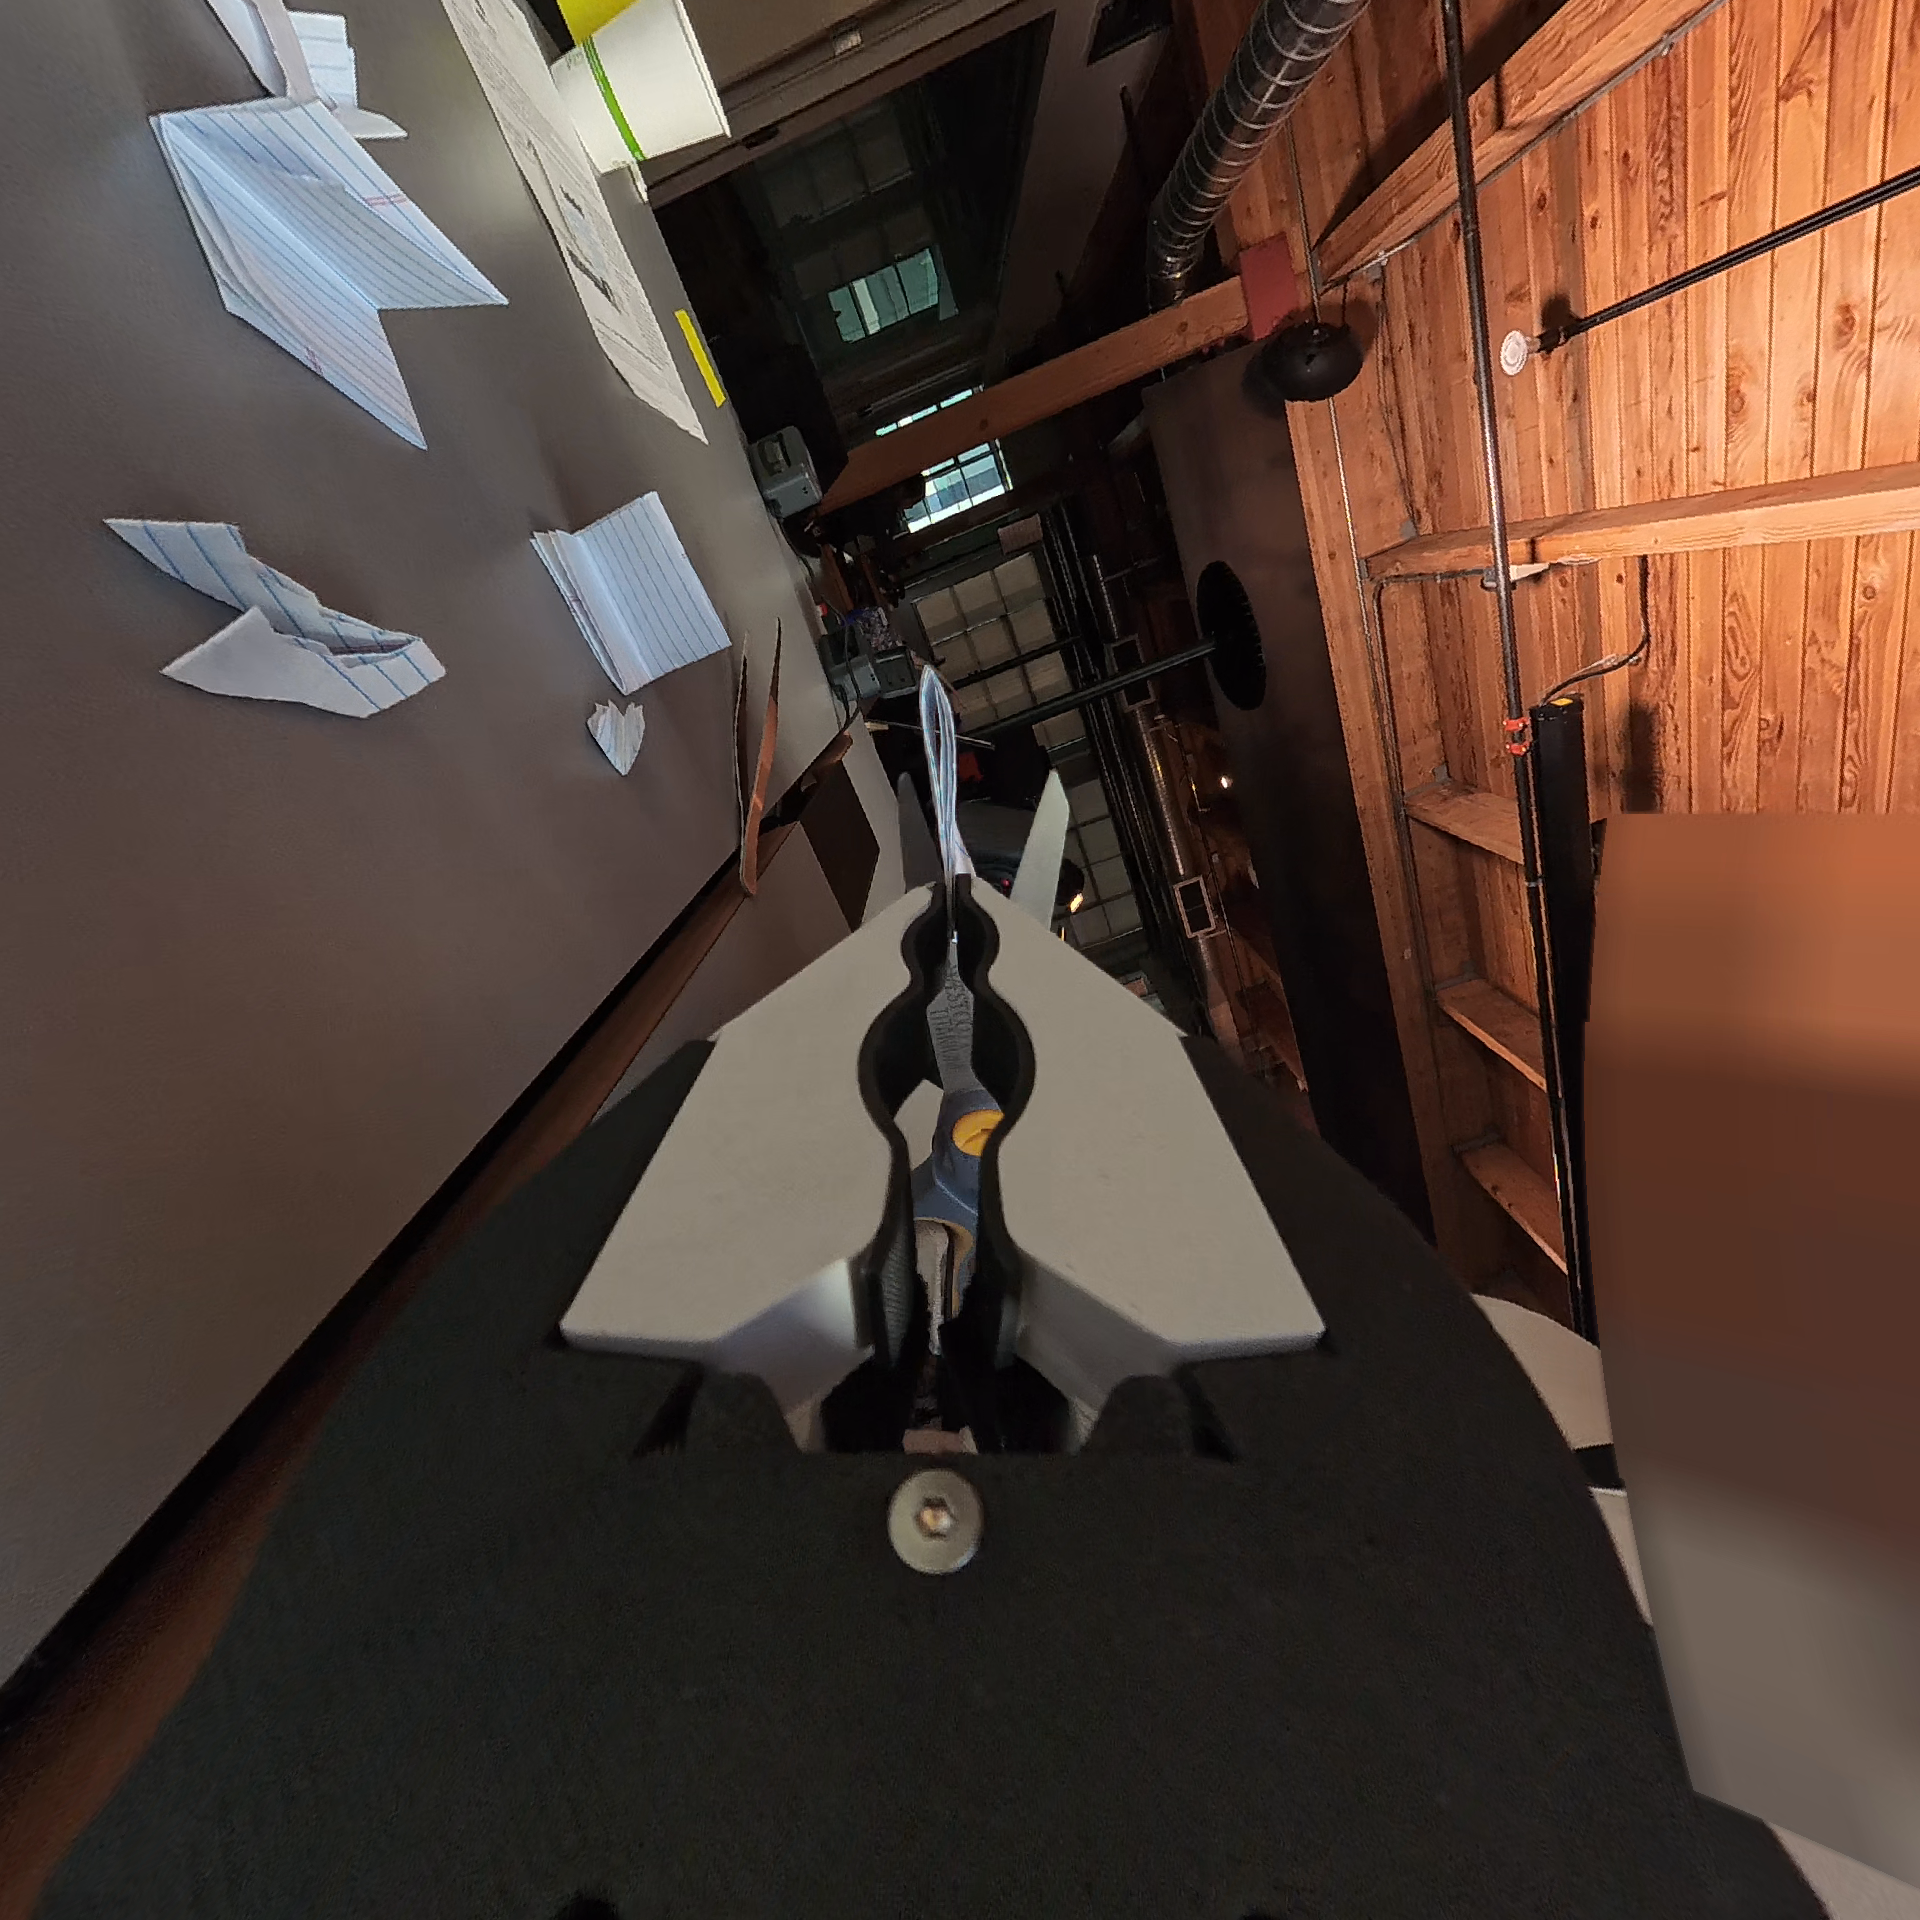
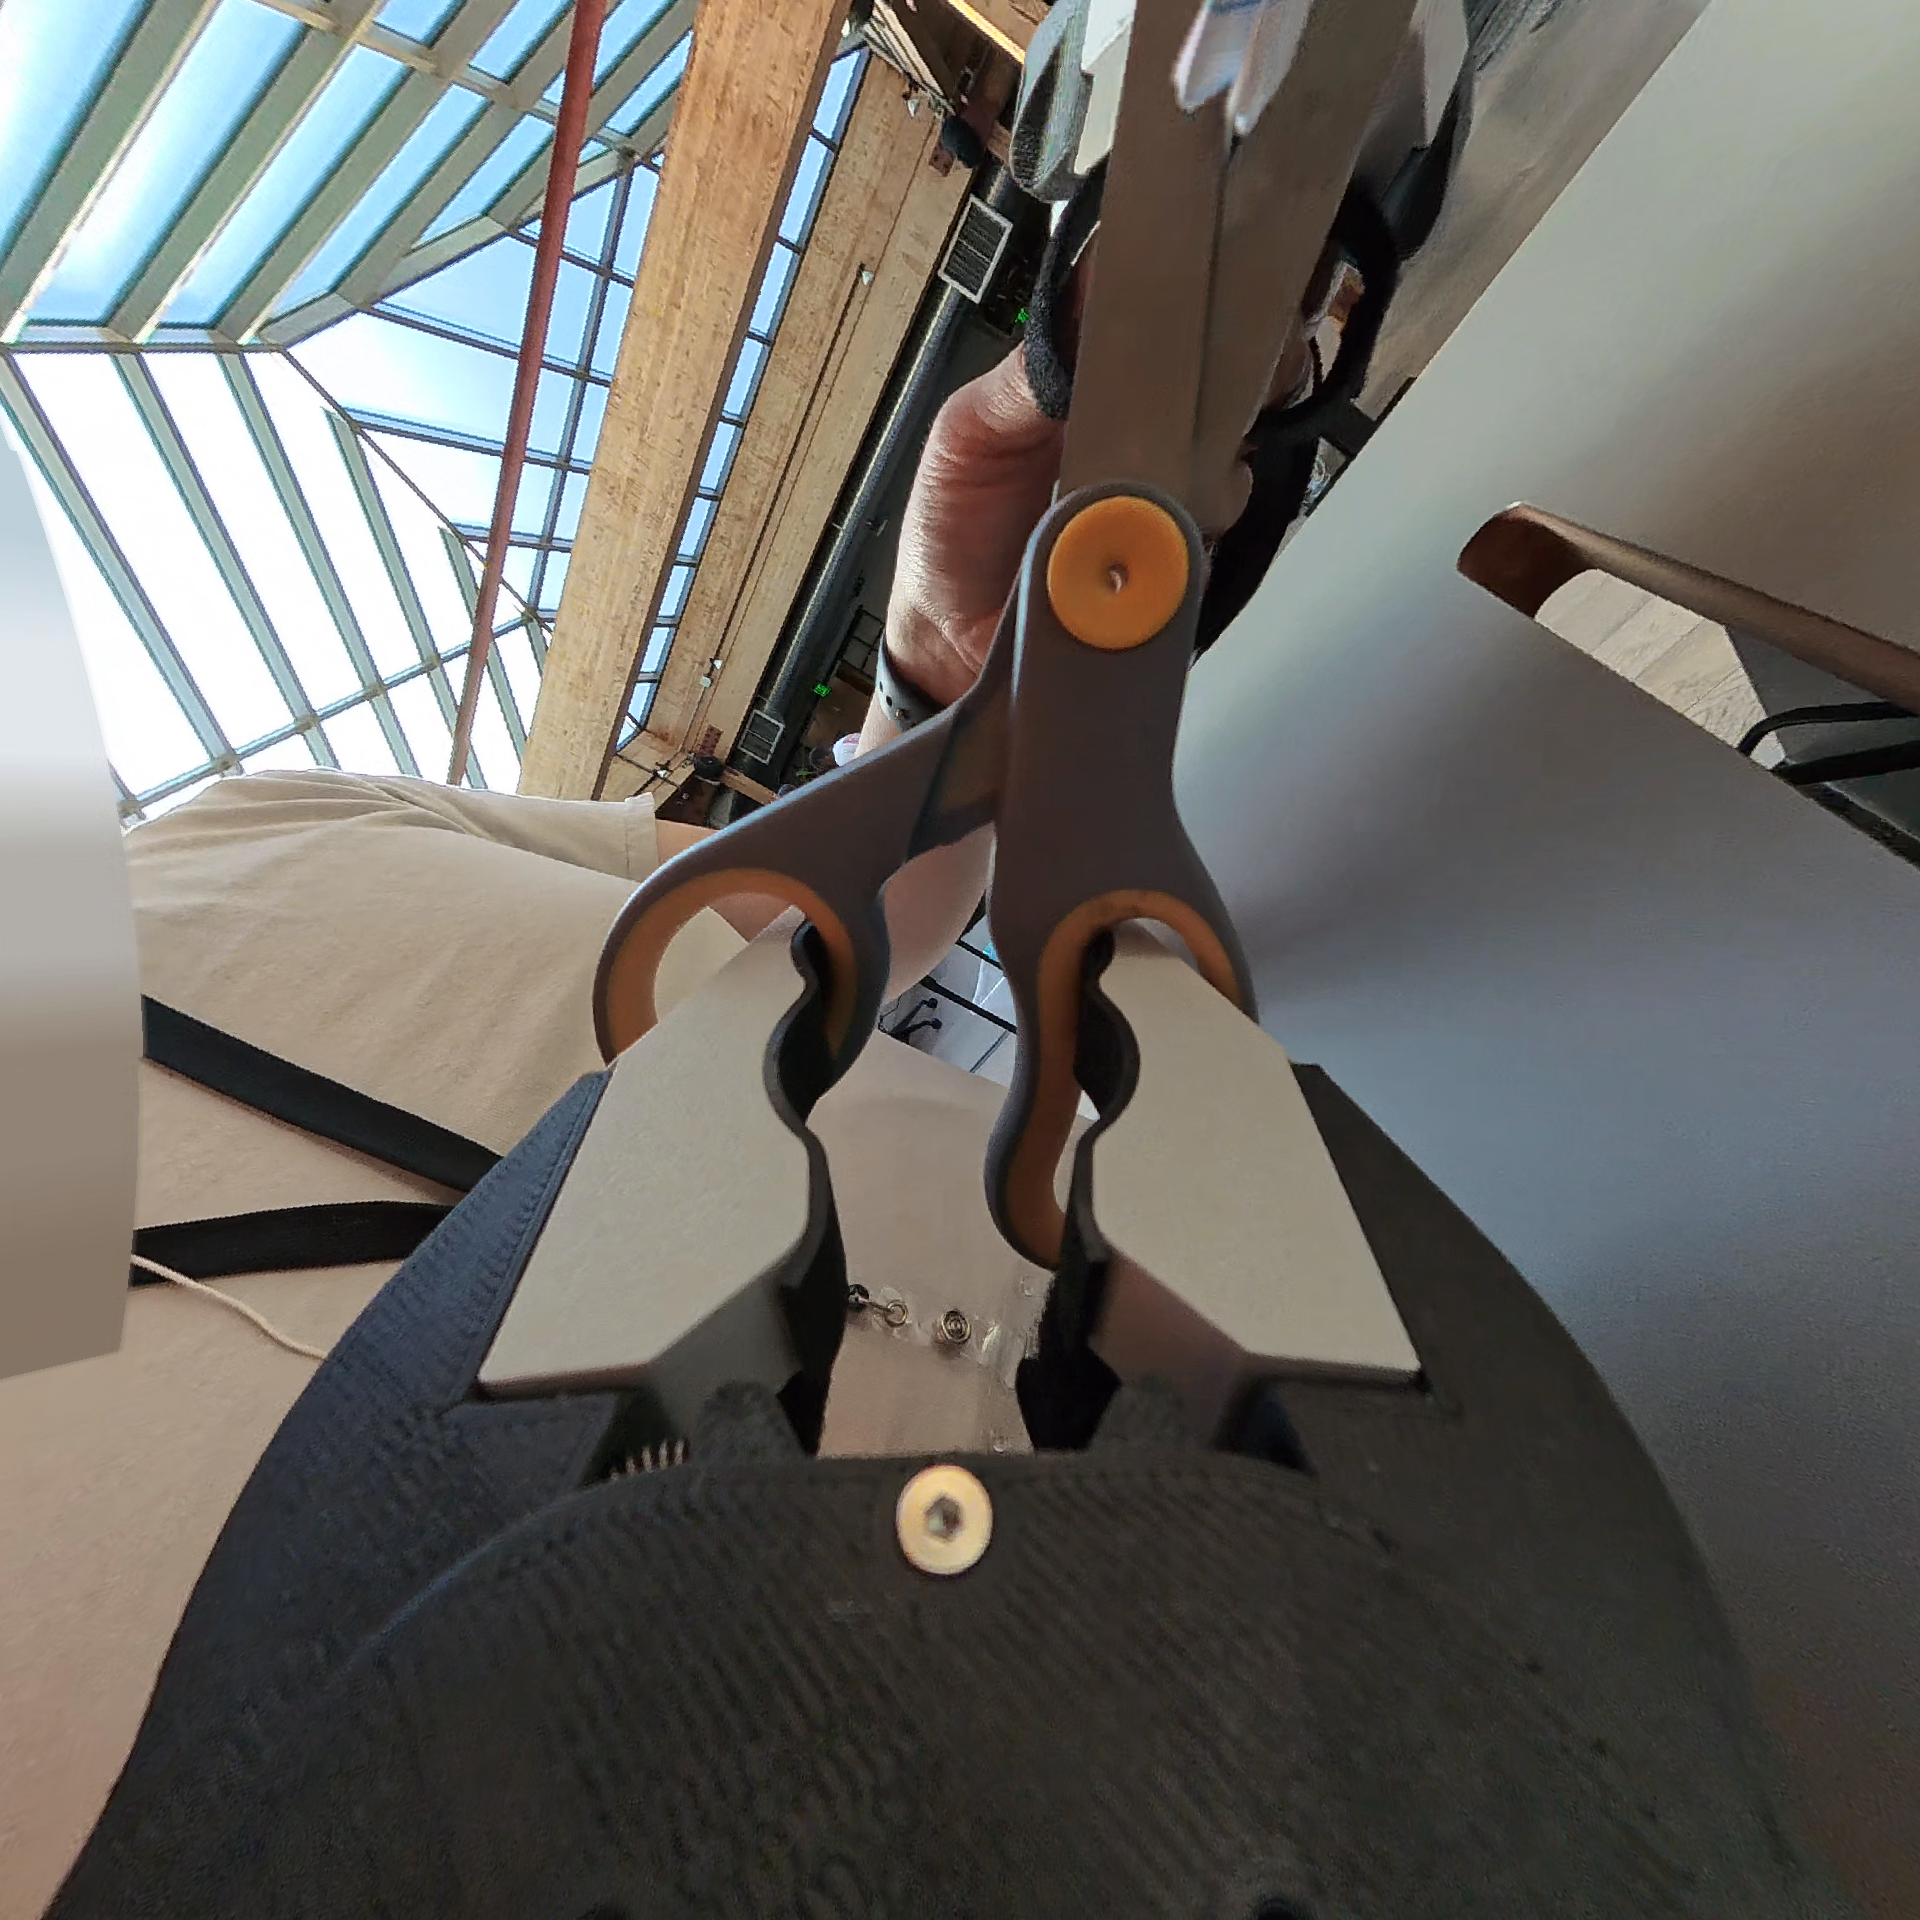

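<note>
The right gripper stands part open, with one finger through each handle loop of the scissors. The left gripper is almost closed and pinches a lined paper strip, right of the counter.

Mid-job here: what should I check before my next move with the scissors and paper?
1. Left gripper shut on paper strip: ok.
2. Right gripper fingers inside both handle loops of the scissors: ok.
3. Paper strip between the blades: cannot tell.
4. Person's hand away from the blades: cannot tell; it shows right behind them.
5. Folded papers on the table, apart from both grippers: ok.
</note>
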{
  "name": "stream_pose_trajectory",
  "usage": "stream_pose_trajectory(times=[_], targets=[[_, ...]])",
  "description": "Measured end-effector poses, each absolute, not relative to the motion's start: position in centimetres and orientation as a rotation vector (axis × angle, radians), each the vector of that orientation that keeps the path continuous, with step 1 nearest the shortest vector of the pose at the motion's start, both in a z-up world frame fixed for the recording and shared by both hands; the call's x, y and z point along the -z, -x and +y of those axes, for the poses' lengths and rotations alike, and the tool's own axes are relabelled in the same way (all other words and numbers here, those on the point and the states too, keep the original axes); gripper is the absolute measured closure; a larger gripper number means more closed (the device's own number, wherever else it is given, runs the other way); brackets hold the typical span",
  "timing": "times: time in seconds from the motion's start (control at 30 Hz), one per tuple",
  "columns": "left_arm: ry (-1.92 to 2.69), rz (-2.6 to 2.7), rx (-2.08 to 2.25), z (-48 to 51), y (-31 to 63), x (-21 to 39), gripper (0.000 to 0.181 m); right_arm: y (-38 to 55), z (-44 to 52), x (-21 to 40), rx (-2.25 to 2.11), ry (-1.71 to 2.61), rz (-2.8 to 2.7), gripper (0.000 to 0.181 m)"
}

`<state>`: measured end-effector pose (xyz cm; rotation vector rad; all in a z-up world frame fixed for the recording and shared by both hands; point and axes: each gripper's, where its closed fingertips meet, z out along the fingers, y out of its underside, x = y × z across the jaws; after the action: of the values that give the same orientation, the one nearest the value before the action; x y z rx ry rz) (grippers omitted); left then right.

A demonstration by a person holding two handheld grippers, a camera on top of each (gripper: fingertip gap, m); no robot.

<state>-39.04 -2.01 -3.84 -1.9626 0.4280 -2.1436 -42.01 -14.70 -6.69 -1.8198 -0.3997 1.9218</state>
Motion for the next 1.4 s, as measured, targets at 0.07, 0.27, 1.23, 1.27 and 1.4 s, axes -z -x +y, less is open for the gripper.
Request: stream_pose_trajectory(times=[0.07, 0.27, 1.23, 1.27, 1.4], targets=[[1.987, 0.466, 2.126, -2.3, 38.9, 4.0, 0.181, 42.0, -14.6, 6.8, -1.929, 1.821, -0.398, 0.139], [2.001, 0.489, 2.12, -2.5, 38.5, 4.2, 0.181, 42.0, -14.3, 6.8, -1.959, 1.803, -0.376, 0.139], [2.039, 0.611, 2.22, -3.6, 38.7, 4.5, 0.181, 41.7, -15.0, 6.8, -1.99, 1.832, -0.442, 0.14], [2.036, 0.615, 2.232, -3.6, 38.8, 4.4, 0.181, 41.5, -14.9, 6.7, -2.002, 1.819, -0.423, 0.14], [2.017, 0.618, 2.254, -3.6, 38.7, 4.1, 0.181, 41.4, -14.6, 6.7, -2.004, 1.811, -0.396, 0.14]])
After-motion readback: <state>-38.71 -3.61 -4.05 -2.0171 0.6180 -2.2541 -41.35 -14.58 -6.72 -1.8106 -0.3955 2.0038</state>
